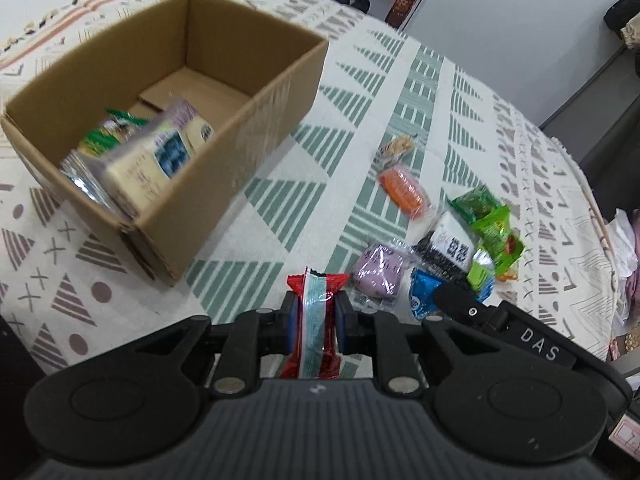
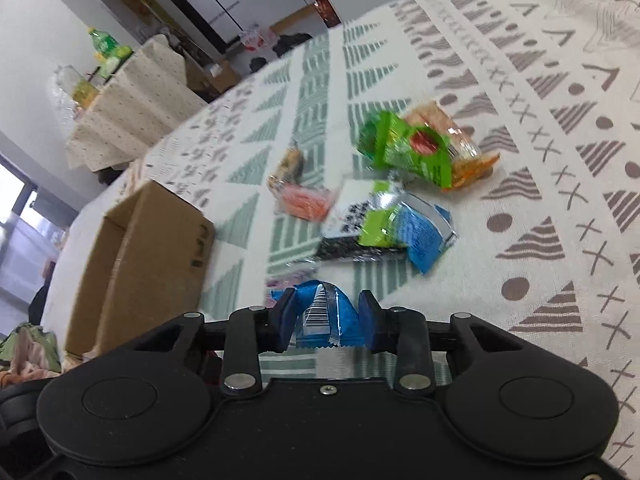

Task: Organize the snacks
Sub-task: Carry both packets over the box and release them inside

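Sorting of snacks, judged partly done. Already lay in the open brown cardboard box (image 1: 224, 184): a few flat packets, among them a cream-and-blue one (image 1: 160, 156), leaned against the near wall. Remained outside, on the patterned white, green and grey tablecloth (image 1: 360, 120): a loose pile, with a round purple wrapped cake (image 1: 378, 272), an orange wrapped piece (image 1: 404, 188) and bright green crinkled bags (image 1: 492, 224) touching or overlapping one another.

Clamped tight in the left gripper (image 1: 316, 308): a long red plastic-wrapped bar with a pale seam strip (image 1: 318, 284), pinched across its narrow middle. Stood upright between the blue pads, both ends free, probably so as to drop cleanly into the box. Hovered above the cloth, near the box's closest corner, not yet over the opening.

Caught in the right gripper (image 2: 326, 304): a crumpled blue foil packet with a barcode (image 2: 316, 320), pads pressed on its two sides. Was taken from the near edge of the pile, probably because that one lay free of the others. Sat low, close to the cloth, the box well apart on the left in that view.
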Demonstrator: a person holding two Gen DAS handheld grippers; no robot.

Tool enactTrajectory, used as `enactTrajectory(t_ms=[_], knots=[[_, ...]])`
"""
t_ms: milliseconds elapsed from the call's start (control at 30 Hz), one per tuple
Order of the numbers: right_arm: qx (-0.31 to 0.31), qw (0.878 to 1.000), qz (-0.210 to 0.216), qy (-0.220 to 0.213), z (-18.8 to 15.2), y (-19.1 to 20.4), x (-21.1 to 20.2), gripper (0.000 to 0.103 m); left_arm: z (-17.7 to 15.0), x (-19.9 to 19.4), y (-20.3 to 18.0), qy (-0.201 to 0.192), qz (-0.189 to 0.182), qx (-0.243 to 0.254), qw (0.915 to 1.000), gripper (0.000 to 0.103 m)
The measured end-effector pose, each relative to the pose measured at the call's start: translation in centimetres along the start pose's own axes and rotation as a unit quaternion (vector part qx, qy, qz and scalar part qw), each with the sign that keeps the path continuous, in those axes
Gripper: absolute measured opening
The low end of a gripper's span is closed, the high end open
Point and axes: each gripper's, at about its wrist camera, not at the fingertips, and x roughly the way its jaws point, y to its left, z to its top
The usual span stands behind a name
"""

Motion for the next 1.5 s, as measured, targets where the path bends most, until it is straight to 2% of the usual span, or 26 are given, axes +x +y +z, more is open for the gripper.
enactTrajectory(t_ms=[367, 400, 433, 633, 667, 700, 833, 1100, 1167, 1200, 1233, 1300, 1500], knots=[[-0.009, 0.998, 0.053, -0.038, 0.2, 1.9, -2.8, 0.032, 1.6, -5.1, 0.0, -0.056, -0.012, 0.025, 0.9981, 0.018], [-0.012, 0.997, 0.059, -0.044, 0.2, 2.2, -3.1, 0.031, 1.9, -5.5, 0.1, -0.061, -0.011, 0.028, 0.9977, 0.018], [-0.016, 0.996, 0.066, -0.05, 0.2, 2.6, -3.3, 0.026, 2.3, -6.0, 0.2, -0.066, -0.011, 0.029, 0.9974, 0.018], [-0.034, 0.992, 0.102, -0.072, 0.4, 4.2, -4.0, 0.024, 4.0, -8.2, 1.3, -0.094, -0.005, 0.03, 0.9951, 0.018], [-0.036, 0.991, 0.106, -0.072, 0.4, 4.3, -4.0, 0.015, 4.3, -8.5, 1.6, -0.098, -0.004, 0.028, 0.9947, 0.018], [-0.036, 0.991, 0.111, -0.069, 0.5, 4.4, -3.9, 0.0, 4.5, -8.8, 1.8, -0.103, -0.003, 0.028, 0.9943, 0.018], [-0.039, 0.989, 0.123, -0.07, 0.3, 5.0, -3.8, 0.0, 5.3, -9.6, 2.7, -0.116, 0.002, 0.022, 0.993, 0.018], [-0.036, 0.992, 0.112, -0.048, -0.4, 5.2, -2.7, 0.0, 6.2, -9.9, 4.9, -0.123, 0.005, 0.002, 0.9923, 0.018], [-0.026, 0.995, 0.088, -0.032, -0.7, 4.8, -1.9, 0.008, 6.4, -9.9, 5.6, -0.125, 0.005, -0.006, 0.9921, 0.018], [-0.024, 0.996, 0.078, -0.02, -0.7, 4.6, -1.5, 0.019, 6.5, -9.9, 6.0, -0.126, 0.005, -0.009, 0.992, 0.018], [-0.02, 0.997, 0.071, -0.007, -0.9, 4.4, -1.1, 0.04, 6.6, -9.8, 6.3, -0.125, 0.005, -0.013, 0.992, 0.018], [-0.019, 0.998, 0.057, 0.006, -1.3, 4.2, -0.7, 0.057, 6.8, -9.5, 6.9, -0.123, 0.005, -0.018, 0.9922, 0.018], [-0.052, 0.996, 0.016, 0.07, -3.3, 5.2, 1.1, 0.058, 7.4, -8.9, 8.9, -0.119, 0.004, -0.039, 0.9921, 0.018]])
